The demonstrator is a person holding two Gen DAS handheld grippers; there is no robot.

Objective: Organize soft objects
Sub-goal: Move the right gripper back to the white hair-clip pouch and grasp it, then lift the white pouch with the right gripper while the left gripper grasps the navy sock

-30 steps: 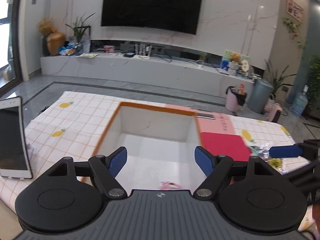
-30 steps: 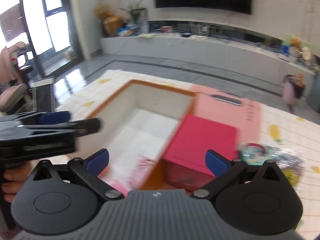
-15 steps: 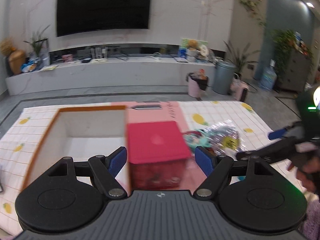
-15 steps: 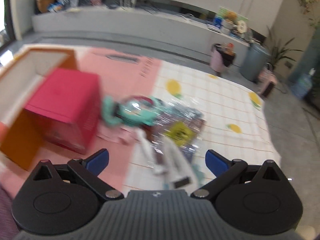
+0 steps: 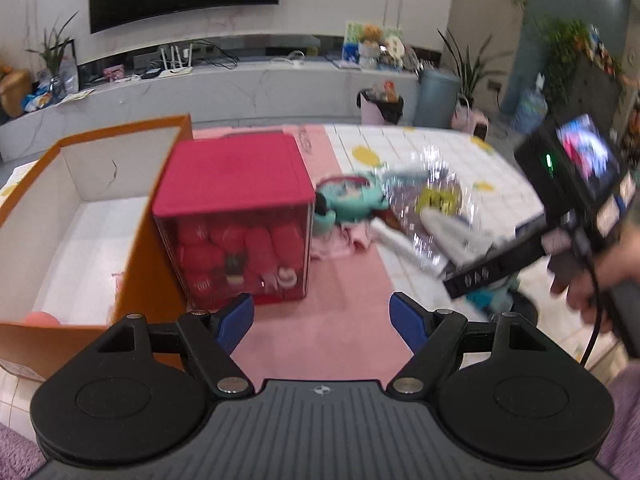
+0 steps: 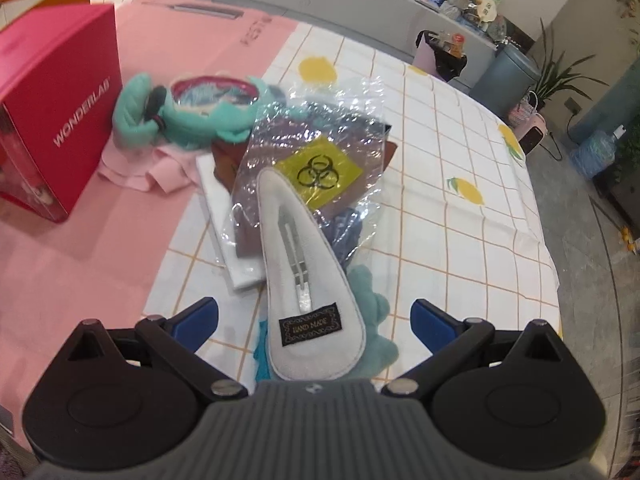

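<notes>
Here, white felt clip (image 6: 308, 276) lies between right gripper's (image 6: 314, 316) spread fingers.

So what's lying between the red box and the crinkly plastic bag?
A teal plush toy lies between the red box and the plastic bag, resting on a pink cloth. The right wrist view shows it best.

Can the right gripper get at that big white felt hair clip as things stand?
Probably yes. The right gripper is open, with the white hair clip lying on top of the pile directly between its fingers, and nothing covers it.
</notes>
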